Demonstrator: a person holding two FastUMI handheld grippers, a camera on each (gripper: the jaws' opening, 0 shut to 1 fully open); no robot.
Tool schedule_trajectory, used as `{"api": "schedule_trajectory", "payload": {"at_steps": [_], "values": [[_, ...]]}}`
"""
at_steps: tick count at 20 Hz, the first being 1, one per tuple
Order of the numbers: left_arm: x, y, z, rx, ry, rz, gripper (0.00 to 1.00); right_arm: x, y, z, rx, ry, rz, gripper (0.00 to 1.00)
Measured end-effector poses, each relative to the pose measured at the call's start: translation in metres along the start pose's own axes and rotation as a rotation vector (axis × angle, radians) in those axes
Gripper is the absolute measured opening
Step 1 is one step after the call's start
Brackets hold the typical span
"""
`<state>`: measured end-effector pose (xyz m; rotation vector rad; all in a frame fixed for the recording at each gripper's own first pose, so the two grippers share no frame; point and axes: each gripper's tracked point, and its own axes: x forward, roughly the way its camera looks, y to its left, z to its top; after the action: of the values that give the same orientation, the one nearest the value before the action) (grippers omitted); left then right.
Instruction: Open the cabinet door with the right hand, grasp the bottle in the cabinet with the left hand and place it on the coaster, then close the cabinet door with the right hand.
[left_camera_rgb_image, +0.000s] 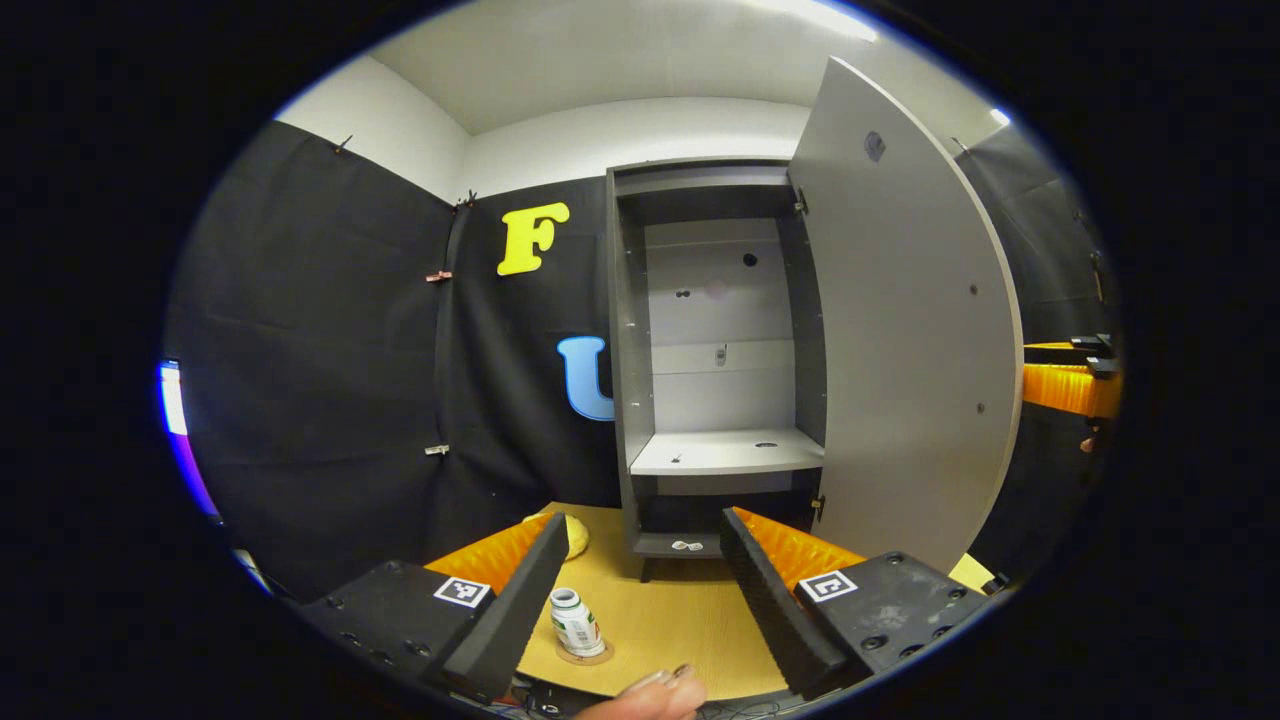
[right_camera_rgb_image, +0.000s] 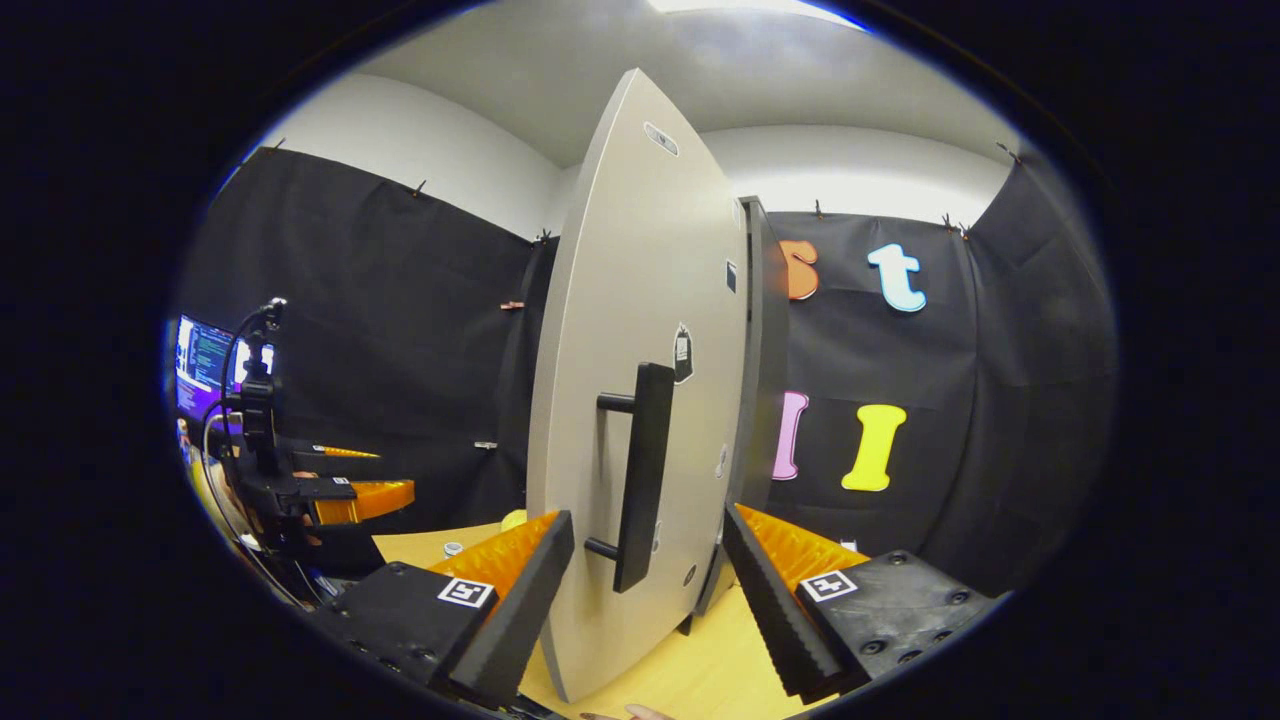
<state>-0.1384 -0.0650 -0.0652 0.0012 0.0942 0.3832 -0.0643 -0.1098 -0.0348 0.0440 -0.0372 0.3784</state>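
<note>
Bottle (left_camera_rgb_image: 576, 621) stands on the coaster (left_camera_rgb_image: 585, 655) at the bench's (left_camera_rgb_image: 680, 620) near edge, left tongs (left_camera_rgb_image: 640, 590) released; right tongs (right_camera_rgb_image: 645, 590), spread, straddle the handle (right_camera_rgb_image: 640, 475) to shut the door (right_camera_rgb_image: 620, 330).

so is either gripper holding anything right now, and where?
Nothing held. Left gripper is open above the table; bottle stands on the coaster. Right gripper is open, fingers either side of the door handle.
</note>
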Motion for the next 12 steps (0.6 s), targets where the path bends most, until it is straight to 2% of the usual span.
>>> {"api": "schedule_trajectory", "payload": {"at_steps": [5,6,8,9,10,11,12], "values": [[0.016,-0.011,0.0,0.02,-0.001,-0.061,0.99,0.011,0.008,-0.001,0.026,0.003,0.006,0.95],[0.021,-0.011,0.0,0.019,-0.003,-0.077,0.96,0.014,0.013,0.0,0.021,0.002,0.003,0.95],[0.032,-0.01,-0.002,0.009,-0.002,-0.104,0.99,0.02,0.027,-0.002,0.029,0.007,0.001,0.95],[0.039,-0.006,-0.005,0.005,0.001,-0.116,0.96,0.025,0.035,-0.001,0.034,0.006,0.0,0.95],[0.045,-0.001,-0.005,0.004,0.003,-0.126,0.96,0.029,0.043,-0.001,0.033,0.001,-0.002,1.0],[0.052,0.006,-0.006,0.008,0.008,-0.136,0.96,0.035,0.051,0.0,0.034,0.0,-0.006,0.95],[0.058,0.012,-0.006,0.017,0.006,-0.151,0.96,0.042,0.057,-0.003,0.031,-0.001,-0.014,0.95]]}}
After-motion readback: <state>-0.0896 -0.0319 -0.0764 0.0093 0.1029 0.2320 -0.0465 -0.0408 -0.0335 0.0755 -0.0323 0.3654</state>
